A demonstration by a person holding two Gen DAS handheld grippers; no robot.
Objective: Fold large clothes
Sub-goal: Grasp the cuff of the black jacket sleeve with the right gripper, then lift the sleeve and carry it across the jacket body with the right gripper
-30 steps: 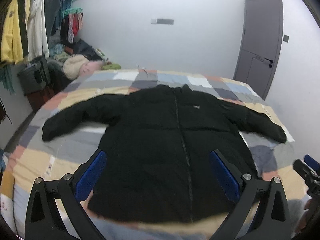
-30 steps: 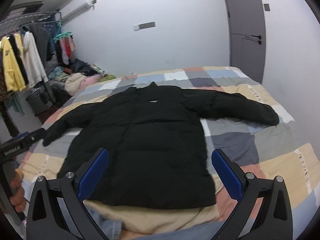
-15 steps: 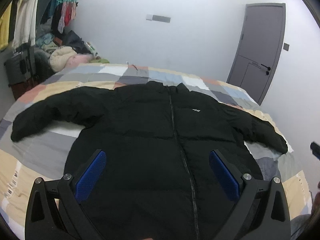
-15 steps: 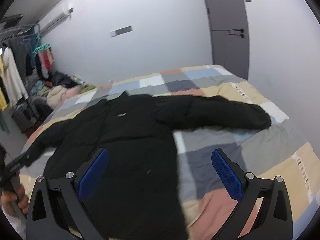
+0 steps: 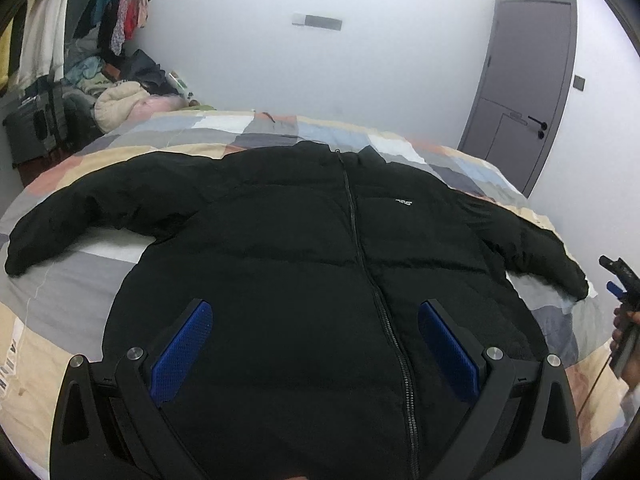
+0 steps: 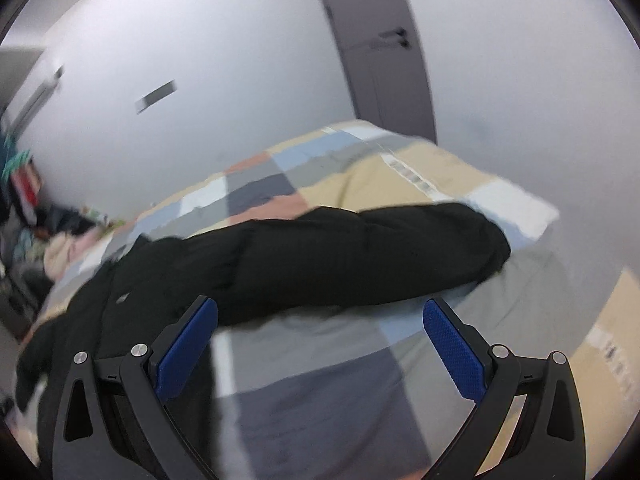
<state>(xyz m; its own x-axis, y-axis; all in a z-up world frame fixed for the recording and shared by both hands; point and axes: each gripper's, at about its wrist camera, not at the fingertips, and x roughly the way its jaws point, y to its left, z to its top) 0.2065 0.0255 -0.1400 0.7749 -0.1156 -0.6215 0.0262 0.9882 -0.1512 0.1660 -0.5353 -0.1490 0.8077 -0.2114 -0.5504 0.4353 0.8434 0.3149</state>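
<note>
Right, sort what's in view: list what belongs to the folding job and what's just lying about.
For the job:
- black puffer jacket, spread flat, zipped, sleeves out
- patchwork bed cover beneath it
- left hand-held gripper, open
- right hand-held gripper, open

Lying about:
- clothes hanging on the rail
- heap of clothes beside the bed
- grey door

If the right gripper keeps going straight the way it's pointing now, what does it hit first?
Most likely the jacket's outstretched sleeve, lying across the patchwork bedspread just beyond the open right gripper. The frame is motion-blurred, so depth is uncertain.
</note>
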